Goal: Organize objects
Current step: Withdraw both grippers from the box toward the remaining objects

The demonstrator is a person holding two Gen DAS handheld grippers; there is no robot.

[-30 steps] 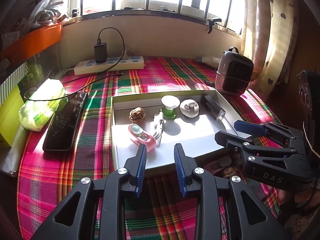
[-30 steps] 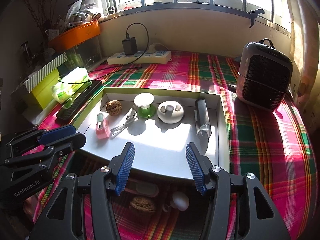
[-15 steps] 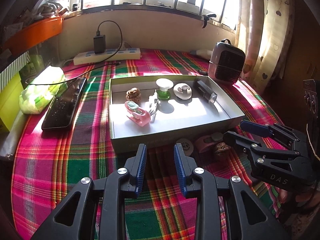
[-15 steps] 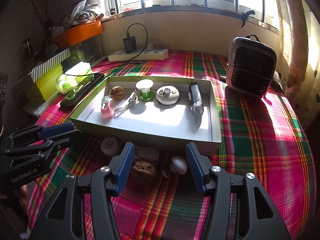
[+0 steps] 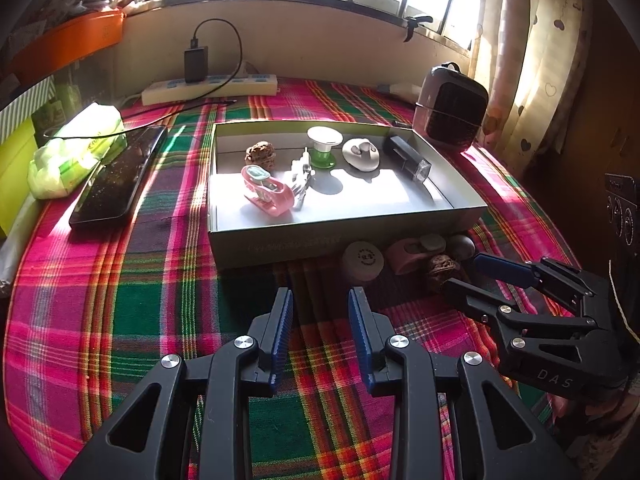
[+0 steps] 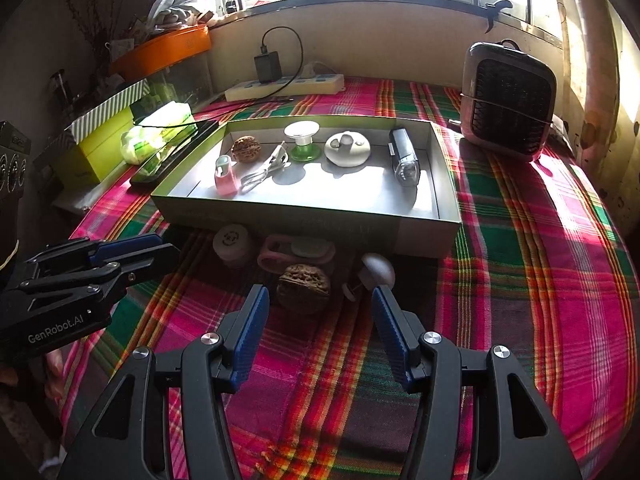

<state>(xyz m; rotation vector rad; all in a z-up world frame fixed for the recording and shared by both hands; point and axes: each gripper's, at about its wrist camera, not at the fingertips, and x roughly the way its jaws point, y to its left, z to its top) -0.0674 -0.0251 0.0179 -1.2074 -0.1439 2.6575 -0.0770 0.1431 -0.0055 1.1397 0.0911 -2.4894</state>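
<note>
A shallow grey-lined box (image 5: 332,240) (image 6: 304,220) stands on the plaid cloth. It holds a walnut, a pink tape holder, a white cable, a green spool, a white round piece and a black torch. On the cloth in front of it lie a white round puck (image 6: 232,242), a pink holder (image 6: 280,256), a second walnut (image 6: 304,288) and a small white knob (image 6: 376,270). My right gripper (image 6: 318,294) is open, and this walnut sits just ahead of its tips, untouched. My left gripper (image 5: 320,296) is open over bare cloth, with the puck (image 5: 362,260) just ahead to its right.
A small heater (image 6: 508,100) stands at the back right and a power strip with a charger (image 6: 284,84) lies under the window. Left of the box are a black phone (image 5: 116,176), a green packet (image 5: 76,148) and a yellow-green box (image 6: 96,148).
Both grippers have drawn back from over the box and sunk toward the near cloth. The loose items in front of the box have come into full view. Jaw widths look the same.
</note>
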